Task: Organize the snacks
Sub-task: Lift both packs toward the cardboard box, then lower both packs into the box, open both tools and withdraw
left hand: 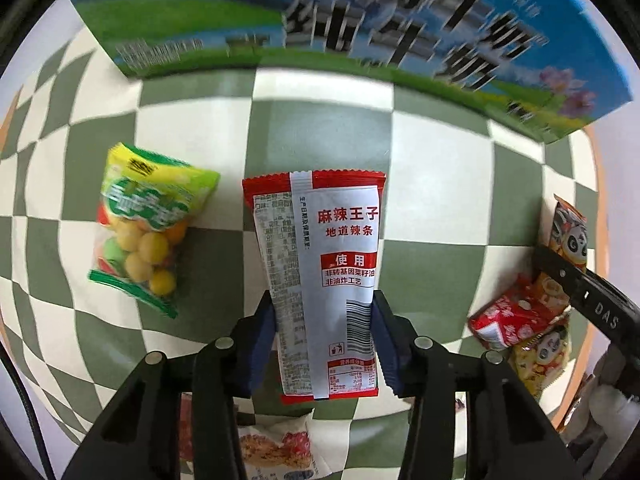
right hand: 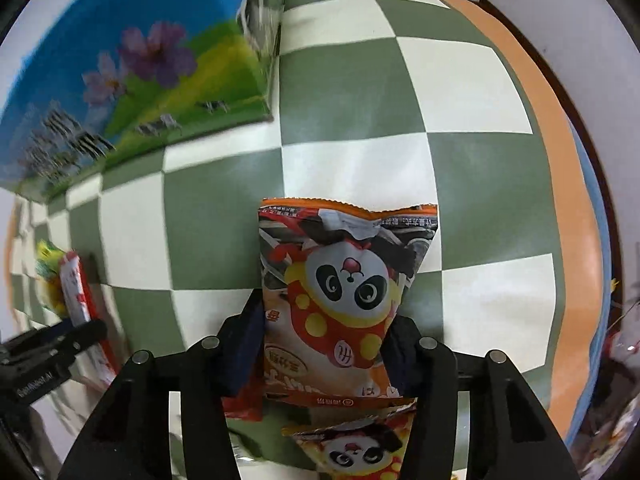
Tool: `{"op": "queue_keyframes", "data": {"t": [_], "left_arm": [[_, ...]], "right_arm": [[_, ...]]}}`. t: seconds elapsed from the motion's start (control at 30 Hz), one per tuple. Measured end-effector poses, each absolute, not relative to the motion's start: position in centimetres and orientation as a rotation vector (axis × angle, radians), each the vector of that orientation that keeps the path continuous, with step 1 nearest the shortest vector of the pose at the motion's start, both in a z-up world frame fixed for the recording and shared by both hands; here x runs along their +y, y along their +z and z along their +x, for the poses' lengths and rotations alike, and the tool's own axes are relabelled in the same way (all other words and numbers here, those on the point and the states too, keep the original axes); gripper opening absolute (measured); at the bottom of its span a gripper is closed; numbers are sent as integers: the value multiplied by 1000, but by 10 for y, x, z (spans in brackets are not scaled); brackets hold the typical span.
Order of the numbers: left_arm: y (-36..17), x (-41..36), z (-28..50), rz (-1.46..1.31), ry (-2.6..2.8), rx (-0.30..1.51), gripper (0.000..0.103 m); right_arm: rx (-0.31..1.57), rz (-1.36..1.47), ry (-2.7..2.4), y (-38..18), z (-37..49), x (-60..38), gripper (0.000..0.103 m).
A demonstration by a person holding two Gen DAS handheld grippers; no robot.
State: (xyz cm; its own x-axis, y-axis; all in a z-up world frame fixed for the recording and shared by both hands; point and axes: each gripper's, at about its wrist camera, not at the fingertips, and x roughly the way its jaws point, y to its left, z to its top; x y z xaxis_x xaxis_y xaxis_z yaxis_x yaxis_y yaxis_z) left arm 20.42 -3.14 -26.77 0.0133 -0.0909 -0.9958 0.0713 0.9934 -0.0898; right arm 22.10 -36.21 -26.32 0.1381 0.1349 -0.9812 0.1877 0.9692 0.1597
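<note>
Left tool (left hand: 324, 344) is clamped on a red-and-white spicy-strip packet (left hand: 320, 276); we see both blue pads pressing its lower sides w/ the pkt's back panel and barcode facing the cam, serrated top edge pointing away from us. It hangs above the green-and-white checkered bench (left hand: 432, 184), not touching it as far as we can tell.

Right tool (right hand: 324, 356) grips an orange panda packet (right hand: 344, 292), pads against both edges, panda print upside down in the right wrist view. A 2nd panda packet (right hand: 356, 444) sits just below it, and a red pkt corner (right hand: 244, 404) shows beside the left pad.

On the bench, left wrist view: yellow-green candy bag (left hand: 140, 224) w/ round yellow and orange sweets lies left of the held strip pkt, apart from it. A red wrapper (left hand: 516, 320) and more panda pkts lie in a small heap at right, near the other tool. A pale snack pkt (left hand: 280, 448) lies under our left tool.

Blue-and-green milk carton box (left hand: 360, 32) stands at the far side of the bench, blurred lettering; same box at upper left in right wrist view. Orange bench edging (right hand: 560, 200) runs along the right.
</note>
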Motion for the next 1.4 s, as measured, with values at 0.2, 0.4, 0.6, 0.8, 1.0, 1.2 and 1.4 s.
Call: {"op": "queue_keyframes", "data": {"t": [0.2,0.4,0.6,0.8,1.0,1.2,1.4], "left_arm": [[-209,-21,197,-27,-180,1457,42],[-130,-28,224,-58,-251,1357,42],[-63,-34,272,-43,-316,1262,42],[-53,-42,346,44,-274,1205,43],[-93,-29,432,112,-187,1293,43],[-144,-14,493,115,-136,1397,43],[-181,-9,523,97,-134,1496,47]], "right_arm": [[1349,275,10,-232,218,-354,54],[1259,359,108,-158,225,-349,54],[1185,405,207,-89,266,-335,54],[1115,278,180,-49,340,-316,54],[1207,237,125,-70,427,-309,54],[1312,200,78,-112,476,-308,54],[1384,194,39,-145,505,-310,61]]}}
